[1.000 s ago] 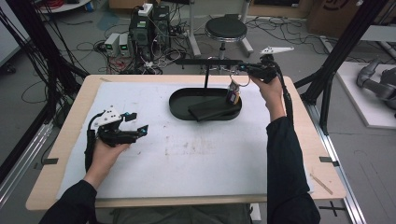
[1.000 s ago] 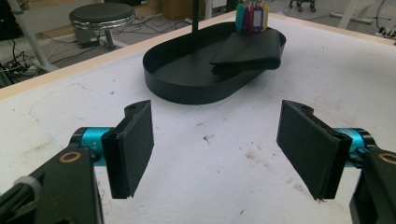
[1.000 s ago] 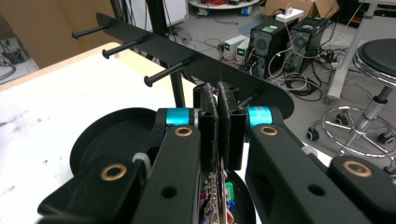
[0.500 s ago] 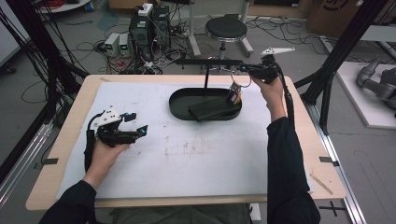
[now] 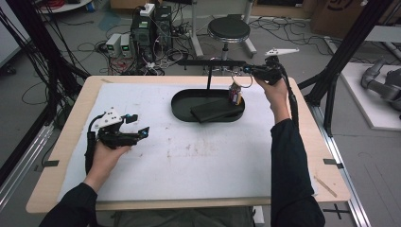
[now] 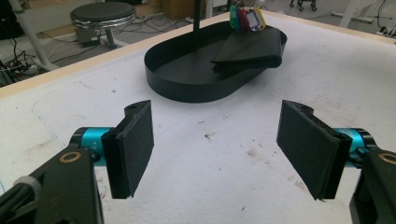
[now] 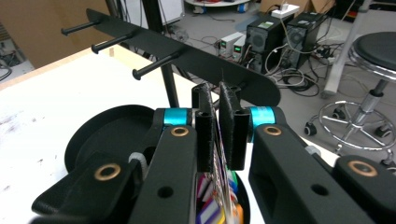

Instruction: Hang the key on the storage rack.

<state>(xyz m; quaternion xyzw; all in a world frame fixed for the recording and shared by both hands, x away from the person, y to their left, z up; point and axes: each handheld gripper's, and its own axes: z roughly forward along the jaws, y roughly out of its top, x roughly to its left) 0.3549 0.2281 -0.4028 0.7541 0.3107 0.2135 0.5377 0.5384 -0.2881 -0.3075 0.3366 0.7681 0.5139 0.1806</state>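
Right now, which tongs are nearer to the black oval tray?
Right. The right tongs hover at the black oval tray's far right edge; the left tongs rest apart, toward the table's left.

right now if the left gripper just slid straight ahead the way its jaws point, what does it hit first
Probably the near wall of the black oval tray. The left gripper is open over bare white table cover, with nothing between it and the tray, though depth is hard to judge.

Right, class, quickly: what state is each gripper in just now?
Left gripper: open, holding nothing, above the table.
Right gripper: closed on the bunch of coloured key tags over the black tray.
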